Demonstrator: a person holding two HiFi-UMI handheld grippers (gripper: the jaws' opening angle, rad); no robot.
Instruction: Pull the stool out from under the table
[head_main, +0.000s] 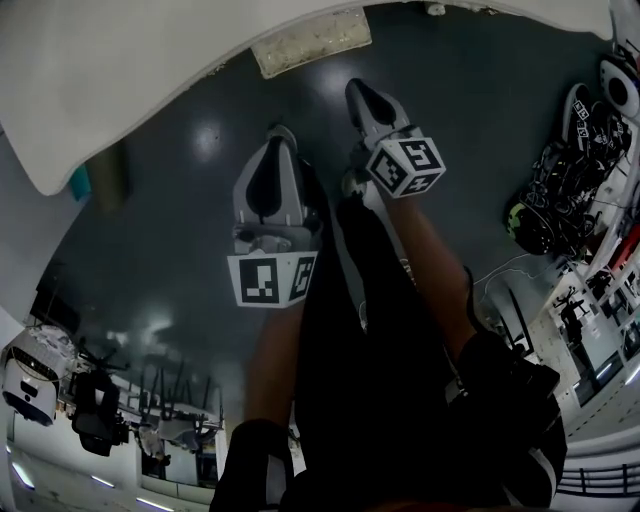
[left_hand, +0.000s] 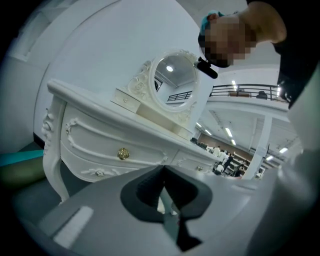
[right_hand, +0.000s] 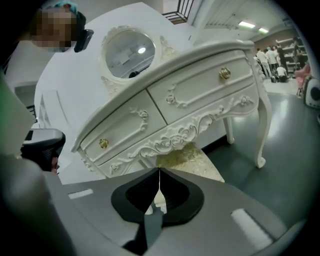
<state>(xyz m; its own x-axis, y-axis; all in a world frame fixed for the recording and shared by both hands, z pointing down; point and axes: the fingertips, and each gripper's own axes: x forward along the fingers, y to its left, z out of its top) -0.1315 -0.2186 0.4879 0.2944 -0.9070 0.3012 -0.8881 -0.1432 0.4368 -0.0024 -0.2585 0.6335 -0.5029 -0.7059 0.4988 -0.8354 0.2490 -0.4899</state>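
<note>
Dark glossy floor (head_main: 180, 250) fills the head view beneath the person's two bare forearms, which reach forward side by side. Closest in, the left gripper (head_main: 281, 135) is held over the floor with its marker cube (head_main: 272, 280) facing up. In the left gripper view its jaws lie pressed together along a thin seam, with nothing between them. Just beside it and slightly further forward is the right gripper (head_main: 358, 88), its own marker cube (head_main: 405, 165) tilted to the side. The right gripper view shows those jaws fully closed as well and gripping nothing.

Just beyond the right gripper's tip, near but not touching, is the stool (right_hand: 187, 155). Only its cream, patterned seat cushion can be seen. It sits tucked under the table between the legs, and in the head view a strip of the cushion pokes out past the tabletop's edge.

Above it stands the white dressing table (right_hand: 200, 95), carved with scrollwork along its apron, on curved legs (right_hand: 262, 125). Its two drawers each carry a small gold knob (right_hand: 224, 73). An oval mirror (right_hand: 129, 52) in an ornate white frame stands on the tabletop, with a curved white wall behind it.

Further off, cluttered shelving (head_main: 590, 290) lines the floor's right side, and people (right_hand: 272, 55) stand in a brightly lit hall beyond the table's right end.
</note>
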